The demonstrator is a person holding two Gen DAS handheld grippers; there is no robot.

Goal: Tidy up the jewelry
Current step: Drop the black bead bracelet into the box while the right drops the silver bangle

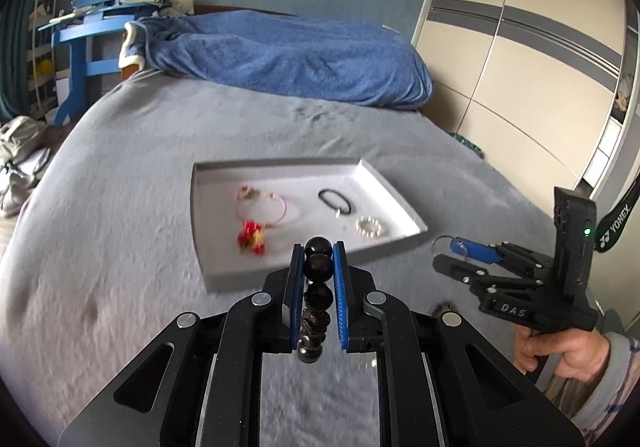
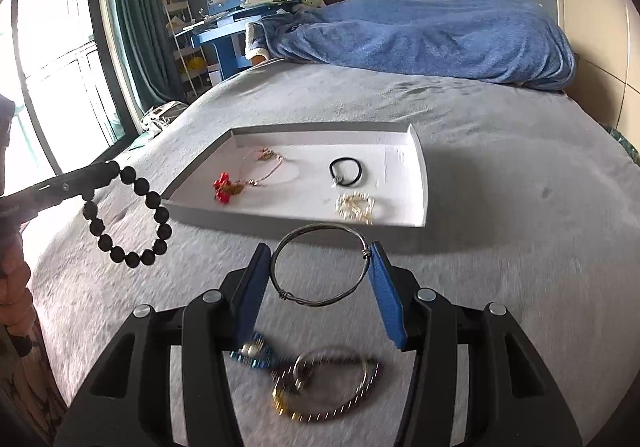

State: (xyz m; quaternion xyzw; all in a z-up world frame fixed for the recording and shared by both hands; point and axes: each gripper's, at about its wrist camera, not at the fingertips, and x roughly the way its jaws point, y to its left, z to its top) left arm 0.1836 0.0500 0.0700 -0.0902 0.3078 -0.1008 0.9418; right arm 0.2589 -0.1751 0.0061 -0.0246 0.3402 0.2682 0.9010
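A white tray lies on the grey bed; it also shows in the right wrist view. In it are a pink bracelet with a red charm, a black hair tie and a pearl bracelet. My left gripper is shut on a black bead bracelet, held above the bed near the tray's front edge; the bracelet hangs from it in the right wrist view. My right gripper grips a silver wire bangle between its pads, right of the tray.
More jewelry lies on the bed under my right gripper: a blue beaded piece and a dark and gold beaded ring. A blue blanket is heaped at the bed's far end. A blue desk stands at the left, wardrobe doors at the right.
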